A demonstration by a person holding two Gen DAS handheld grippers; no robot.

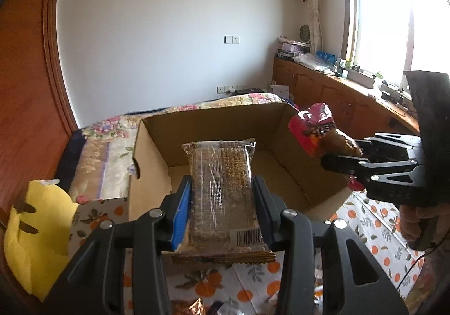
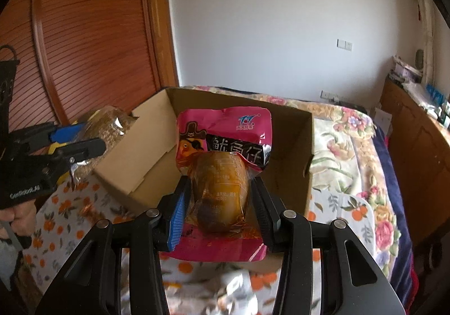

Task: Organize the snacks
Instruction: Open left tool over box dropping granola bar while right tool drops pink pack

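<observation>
Left wrist view: the left tongs (image 1: 222, 199) squeeze a clear-wrapped brown grain bar (image 1: 222, 188). The right tongs (image 2: 222, 202) squeeze a pink squid snack pouch (image 2: 225, 151). Both hang by the open brown cardboard box (image 1: 225, 123), which looks empty, so nothing is packed yet.

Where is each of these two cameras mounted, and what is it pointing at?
Left wrist: sits on the left tool, looking down at its clear grain-bar packet; the right tool shows.
Right wrist: sits on the right tool, facing its pink squid snack pouch; the left tool shows.
Both see the cardboard box.
</observation>
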